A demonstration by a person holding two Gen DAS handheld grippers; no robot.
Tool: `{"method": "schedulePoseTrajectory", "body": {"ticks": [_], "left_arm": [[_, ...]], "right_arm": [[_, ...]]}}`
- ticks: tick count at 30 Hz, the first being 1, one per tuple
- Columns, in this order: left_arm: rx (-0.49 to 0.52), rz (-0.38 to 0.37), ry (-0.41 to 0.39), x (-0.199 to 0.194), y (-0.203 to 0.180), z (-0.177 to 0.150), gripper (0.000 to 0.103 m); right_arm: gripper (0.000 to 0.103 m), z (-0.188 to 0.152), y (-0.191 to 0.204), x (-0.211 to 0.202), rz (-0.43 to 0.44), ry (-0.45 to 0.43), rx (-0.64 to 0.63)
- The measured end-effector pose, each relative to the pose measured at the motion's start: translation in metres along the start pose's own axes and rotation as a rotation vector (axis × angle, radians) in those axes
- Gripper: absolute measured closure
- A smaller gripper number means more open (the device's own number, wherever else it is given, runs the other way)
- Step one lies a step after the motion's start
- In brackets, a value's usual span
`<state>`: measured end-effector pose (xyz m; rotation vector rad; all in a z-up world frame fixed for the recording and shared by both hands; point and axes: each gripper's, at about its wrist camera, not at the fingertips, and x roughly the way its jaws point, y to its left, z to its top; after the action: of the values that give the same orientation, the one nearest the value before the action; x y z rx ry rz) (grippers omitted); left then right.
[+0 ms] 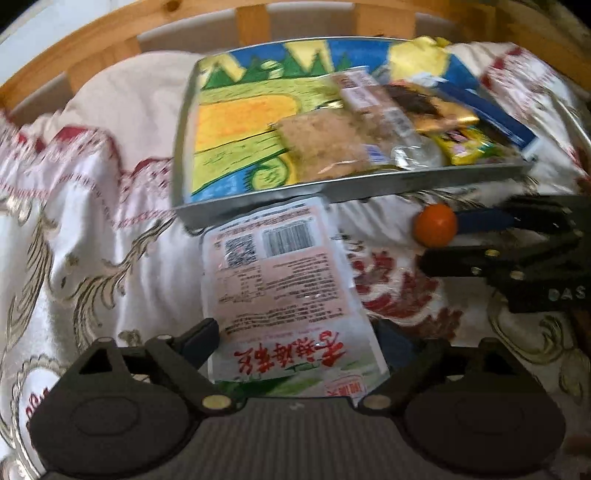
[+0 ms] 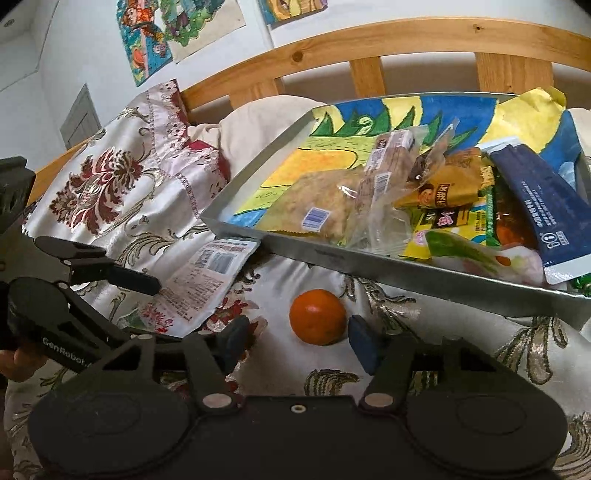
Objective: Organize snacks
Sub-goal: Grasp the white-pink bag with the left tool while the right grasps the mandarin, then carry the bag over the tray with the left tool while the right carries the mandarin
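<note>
Left gripper stands wide open astride a pink-and-white snack packet; its pads are not seen pressing it. The packet lies on the embroidered bedspread, far end tucked under the metal tray of snacks. Right gripper, half open, brackets an orange without gripping.

Tray contents motion-blurred; pink packet label unreadable.

Floral bedspread, wooden headboard, wall drawings.
</note>
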<state>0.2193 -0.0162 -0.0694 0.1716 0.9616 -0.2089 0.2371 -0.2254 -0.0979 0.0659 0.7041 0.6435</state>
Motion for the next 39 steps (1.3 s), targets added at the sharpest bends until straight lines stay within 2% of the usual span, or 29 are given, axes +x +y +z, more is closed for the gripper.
{"method": "schedulePoseTrajectory", "body": {"ticks": [4,12,15,17,20,25,36,39], "left_arm": [[-0.073,0.000,0.023,0.007,0.011,0.001,0.002],[-0.090,0.009,0.028,0.014,0.009,0.002,0.004],[-0.078,0.011,0.033,0.012,0.005,0.002,0.004],[-0.062,0.012,0.039,0.009,-0.001,0.001,0.004],[-0.047,0.013,0.042,0.004,-0.009,-0.004,0.005],[-0.063,-0.021,0.033,-0.006,-0.016,-0.013,0.005],[-0.098,-0.054,0.025,-0.021,-0.022,-0.020,0.005],[-0.103,-0.060,0.011,-0.027,-0.024,-0.022,0.005]], "right_arm": [[0.037,0.002,-0.006,0.001,0.002,-0.011,0.040],[0.040,0.004,-0.010,0.004,-0.004,-0.026,0.071],[0.048,0.003,-0.008,0.004,-0.015,-0.023,0.057],[0.059,0.003,-0.006,0.005,-0.023,-0.016,0.047],[0.067,0.001,-0.005,0.006,-0.037,-0.014,0.036],[0.068,0.000,0.000,0.003,-0.043,-0.016,0.008],[0.068,-0.007,0.022,-0.021,-0.056,-0.016,-0.133],[0.068,-0.006,0.024,-0.028,-0.067,-0.014,-0.136]]}}
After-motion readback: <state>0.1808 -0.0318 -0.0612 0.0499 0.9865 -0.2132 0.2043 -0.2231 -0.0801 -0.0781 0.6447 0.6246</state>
